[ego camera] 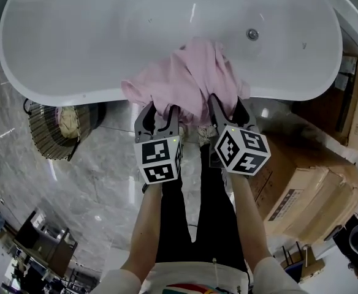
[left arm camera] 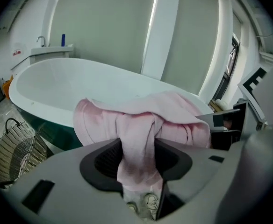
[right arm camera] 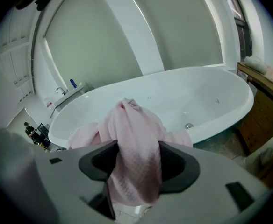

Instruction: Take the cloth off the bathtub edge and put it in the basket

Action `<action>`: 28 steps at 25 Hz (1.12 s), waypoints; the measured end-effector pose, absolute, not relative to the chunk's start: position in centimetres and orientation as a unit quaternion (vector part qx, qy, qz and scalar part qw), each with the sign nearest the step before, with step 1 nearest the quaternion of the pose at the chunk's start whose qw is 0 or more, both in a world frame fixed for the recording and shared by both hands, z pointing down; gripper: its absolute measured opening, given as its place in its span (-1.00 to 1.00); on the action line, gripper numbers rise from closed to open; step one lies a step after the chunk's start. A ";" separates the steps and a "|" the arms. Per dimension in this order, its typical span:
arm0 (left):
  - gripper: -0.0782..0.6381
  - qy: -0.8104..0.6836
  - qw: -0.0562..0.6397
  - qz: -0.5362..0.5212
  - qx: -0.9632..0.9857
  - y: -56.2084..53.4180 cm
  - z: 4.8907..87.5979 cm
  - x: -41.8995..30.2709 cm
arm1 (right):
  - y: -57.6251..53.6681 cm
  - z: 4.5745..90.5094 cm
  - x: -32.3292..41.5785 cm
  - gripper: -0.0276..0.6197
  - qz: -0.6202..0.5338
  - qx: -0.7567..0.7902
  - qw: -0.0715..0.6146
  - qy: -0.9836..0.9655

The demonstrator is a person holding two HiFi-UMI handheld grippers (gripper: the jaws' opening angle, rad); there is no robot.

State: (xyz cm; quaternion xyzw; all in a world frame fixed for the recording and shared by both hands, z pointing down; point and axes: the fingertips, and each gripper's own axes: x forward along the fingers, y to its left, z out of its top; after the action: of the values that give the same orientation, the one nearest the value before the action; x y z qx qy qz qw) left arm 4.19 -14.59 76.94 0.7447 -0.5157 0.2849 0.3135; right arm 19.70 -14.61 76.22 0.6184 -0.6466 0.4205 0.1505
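Observation:
A pink cloth (ego camera: pixel 188 78) hangs over the near rim of the white bathtub (ego camera: pixel 75 94), bunched up toward me. My left gripper (ego camera: pixel 160 116) is shut on a fold at its lower left. My right gripper (ego camera: pixel 228 112) is shut on a fold at its lower right. In the left gripper view the cloth (left arm camera: pixel 141 120) is pinched between the dark pads of that gripper (left arm camera: pixel 137 155). The right gripper view shows the cloth (right arm camera: pixel 134 139) squeezed between the pads of that gripper (right arm camera: pixel 135 164), rising in a peak in front of the tub (right arm camera: pixel 197 97). The wire basket (ego camera: pixel 50 133) stands on the floor at the left.
The basket (left arm camera: pixel 15 153) sits under the tub's left end and holds something pale. Cardboard boxes (ego camera: pixel 308 188) are stacked on the floor at the right. The floor is glossy marble. The person's legs stand right below the grippers.

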 end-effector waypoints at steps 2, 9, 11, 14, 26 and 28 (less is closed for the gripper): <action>-0.25 -0.518 0.318 0.280 0.743 -14.6 77.0 4.2 | -14.5 76.3 19.9 -0.14 0.418 0.619 0.154 -0.647; -0.56 -0.537 0.314 0.283 0.730 -14.4 76.1 4.2 | -14.2 75.2 19.7 -0.65 0.376 0.620 0.185 -0.663; -0.58 -0.540 0.312 0.279 0.730 -14.6 75.4 4.2 | -14.0 74.9 19.7 -0.67 0.380 0.616 0.185 -0.664; -0.60 -0.546 0.307 0.270 0.731 -15.3 73.9 4.1 | -14.2 74.1 19.4 -0.67 0.381 0.605 0.186 -0.674; -0.60 -0.562 0.246 0.202 0.763 -20.4 60.8 5.1 | -18.0 62.1 18.9 -0.68 0.317 0.598 0.158 -0.719; -0.60 -0.567 0.228 0.182 0.770 -21.8 57.5 5.2 | -19.7 58.8 19.1 -0.68 0.298 0.601 0.140 -0.728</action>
State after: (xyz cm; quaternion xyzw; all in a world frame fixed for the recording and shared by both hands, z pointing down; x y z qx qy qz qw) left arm 5.17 -21.77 57.46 0.7700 -0.5674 0.1818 0.2281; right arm 19.10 -19.70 58.85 0.6008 -0.7284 0.2981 0.1401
